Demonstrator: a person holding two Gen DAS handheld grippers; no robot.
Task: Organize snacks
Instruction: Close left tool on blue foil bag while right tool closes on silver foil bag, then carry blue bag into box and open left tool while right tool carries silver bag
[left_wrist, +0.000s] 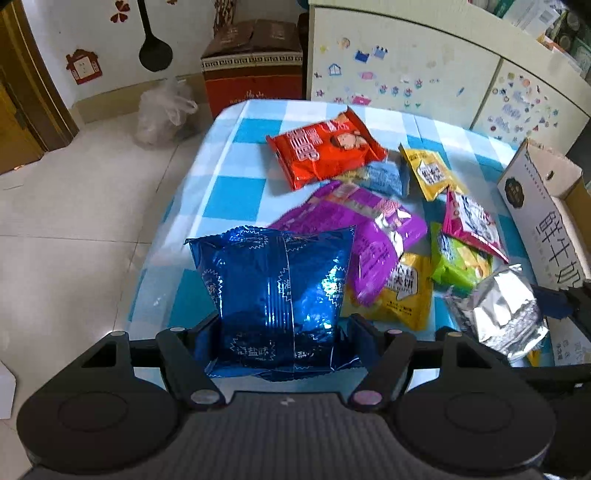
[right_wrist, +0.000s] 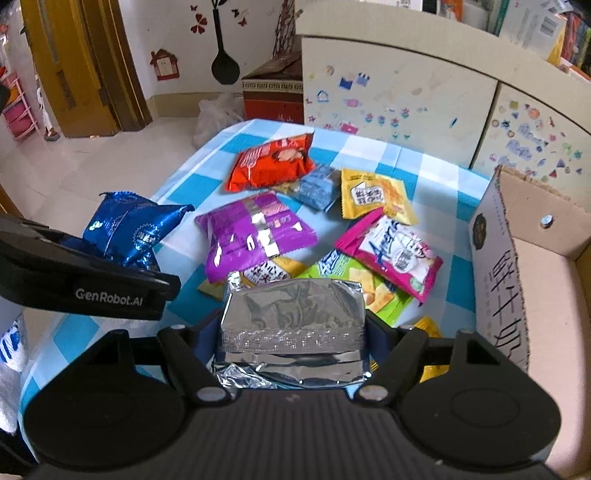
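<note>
**A:** Since both grippers have a packet each, how far along is this, honestly?

**B:** Early days imo. The left gripper (left_wrist: 275, 326) has its jaws clamped on the blue bag (left_wrist: 273, 291), held up off the bench (left_wrist: 229, 192). The right gripper (right_wrist: 291, 338) has its jaws clamped on the silver packet (right_wrist: 291, 314), also lifted.

**A:** And the box?

**B:** The cardboard box (right_wrist: 546, 280) sits at the right edge of the bench, and the part of its inside I can see looks bare. So I'd guess nothing is sorted yet.

**A:** What's left then?

**B:** Loads. The red bag (right_wrist: 271, 164), purple bag (right_wrist: 255, 236), pink packet (right_wrist: 391, 254), green packet (right_wrist: 373, 291), yellow packet (right_wrist: 373, 195) and a small light-blue one (right_wrist: 317, 192) all lie in a loose heap mid-bench, some overlapping. Probably these two go in the box first.
</note>
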